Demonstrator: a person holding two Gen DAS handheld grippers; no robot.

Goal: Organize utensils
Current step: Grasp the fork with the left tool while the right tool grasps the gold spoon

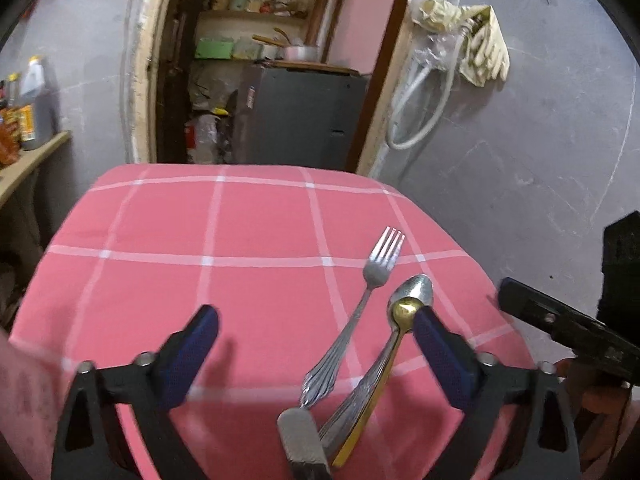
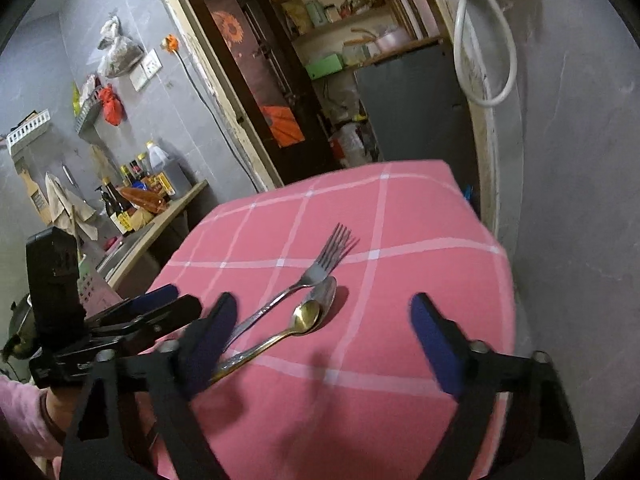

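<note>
Nearest the left wrist camera, a flat grey metal handle end, possibly a knife, juts up from the bottom edge; its other end is out of view. Just beside it lie the utensils on a pink checked tablecloth: a steel fork with an embossed handle, tines pointing away, and to its right a silver spoon with a smaller gold spoon nested on its bowl, their handles overlapping. Left gripper: fingers released and spread wide, nothing clamped; the fork lies between them, while the right blue pad stands just beside the spoon bowls, contact not discernible. Right gripper, seen from its own camera: fingers likewise released and apart; the spoon bowls and fork tines lie between them, and the handles run behind the left blue pad. All cutlery rests toward the near right part of the cloth. Neither gripper holds anything.
</note>
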